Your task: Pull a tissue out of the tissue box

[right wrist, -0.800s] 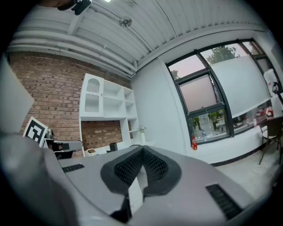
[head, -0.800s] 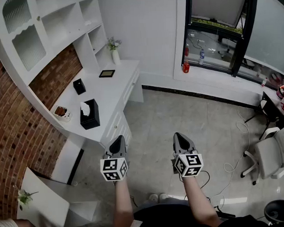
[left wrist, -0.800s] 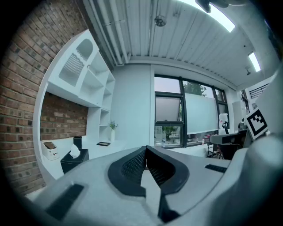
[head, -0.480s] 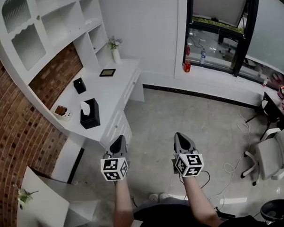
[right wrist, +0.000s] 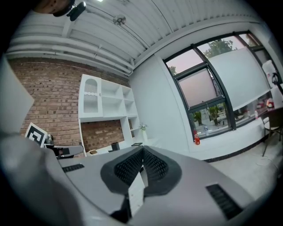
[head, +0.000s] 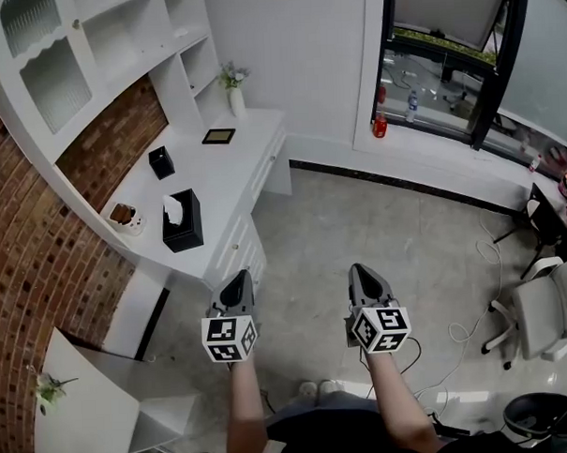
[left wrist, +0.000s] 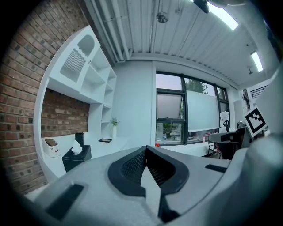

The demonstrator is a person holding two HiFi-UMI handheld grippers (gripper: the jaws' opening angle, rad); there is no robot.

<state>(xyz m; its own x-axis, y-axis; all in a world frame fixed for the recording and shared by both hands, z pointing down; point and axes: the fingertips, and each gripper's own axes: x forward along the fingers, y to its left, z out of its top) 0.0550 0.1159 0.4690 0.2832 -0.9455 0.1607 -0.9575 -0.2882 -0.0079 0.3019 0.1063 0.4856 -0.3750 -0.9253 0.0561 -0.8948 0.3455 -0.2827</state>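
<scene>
The left gripper and the right gripper are held side by side above the floor, each with its jaws together and nothing between them. The black tissue box stands on the white bench, at about eleven o'clock from the left gripper and well apart from it. A white tissue sticks up from the top of the box. A small white container sits at the box's nine o'clock, and a smaller black box near its twelve o'clock.

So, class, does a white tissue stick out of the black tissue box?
Yes, a white tissue pokes up from the black tissue box's top.
</scene>
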